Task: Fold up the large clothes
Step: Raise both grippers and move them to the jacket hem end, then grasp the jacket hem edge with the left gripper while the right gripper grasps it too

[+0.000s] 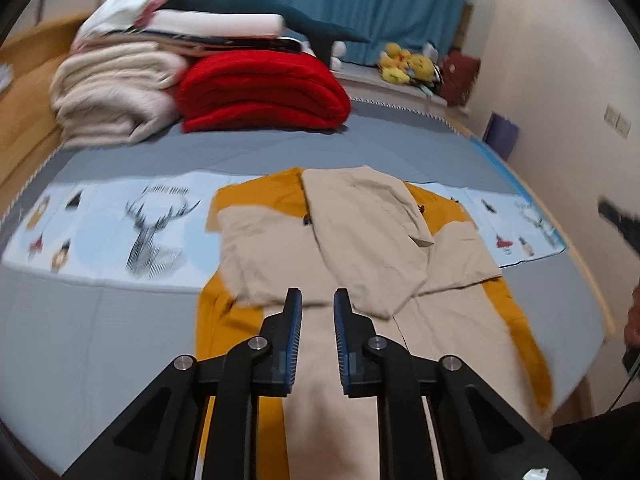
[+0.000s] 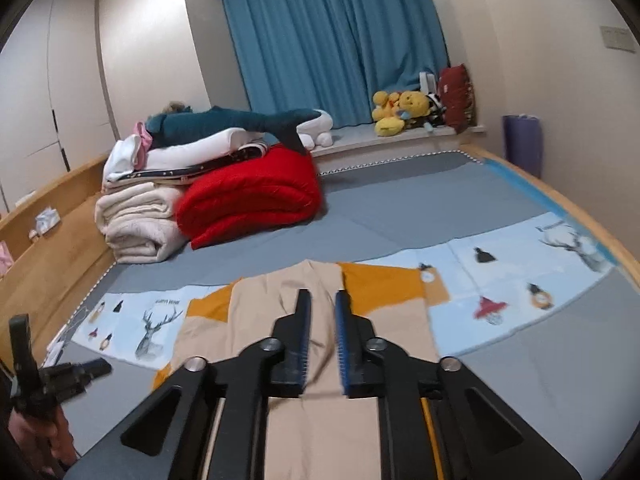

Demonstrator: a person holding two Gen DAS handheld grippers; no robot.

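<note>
jacket flat on bed | left gripper, right gripper parted | no legible writing

I count one jacket at twelve o'clock, two folded blankets, red and cream, at eleven, one shark toy, and my two grippers.

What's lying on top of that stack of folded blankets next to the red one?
A teal plush shark lies across the top of the cream blanket stack, over white folded bedding and a dark patterned layer. What lies deeper inside the stack is covered.
</note>
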